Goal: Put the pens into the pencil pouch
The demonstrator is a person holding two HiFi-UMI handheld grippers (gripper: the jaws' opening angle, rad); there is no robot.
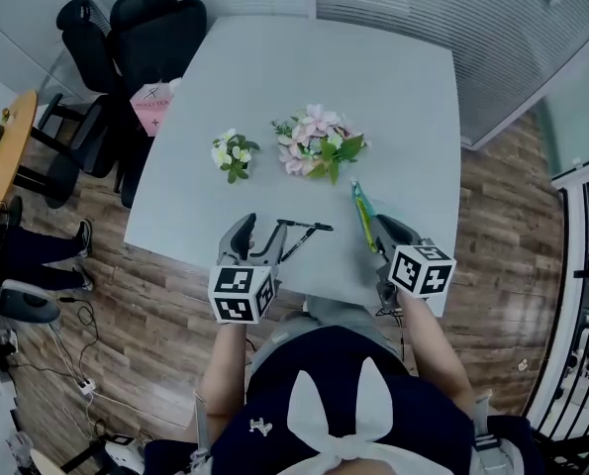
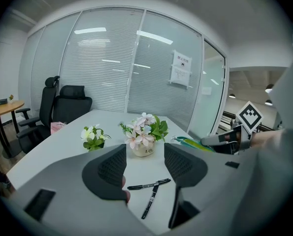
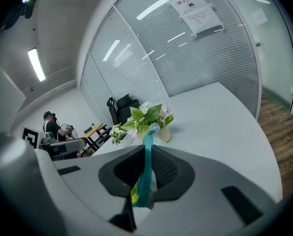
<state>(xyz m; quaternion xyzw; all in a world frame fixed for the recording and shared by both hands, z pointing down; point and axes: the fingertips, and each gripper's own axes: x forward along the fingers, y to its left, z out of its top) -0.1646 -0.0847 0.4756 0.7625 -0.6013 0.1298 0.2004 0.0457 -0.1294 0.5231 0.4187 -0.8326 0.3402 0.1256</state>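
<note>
Two black pens lie crossed near the table's front edge; in the left gripper view the pens rest on the table just beyond the jaws. My left gripper hovers right before them, open, with nothing between its pads. The teal and yellow pencil pouch hangs edge-on off the table, and my right gripper is shut on its near end. In the right gripper view the pouch runs as a thin strip up between the two pads.
A pot of pink flowers and a small white posy stand mid-table behind the pens. Black office chairs crowd the far left corner. Glass walls with blinds enclose the room. The table's front edge is just under my grippers.
</note>
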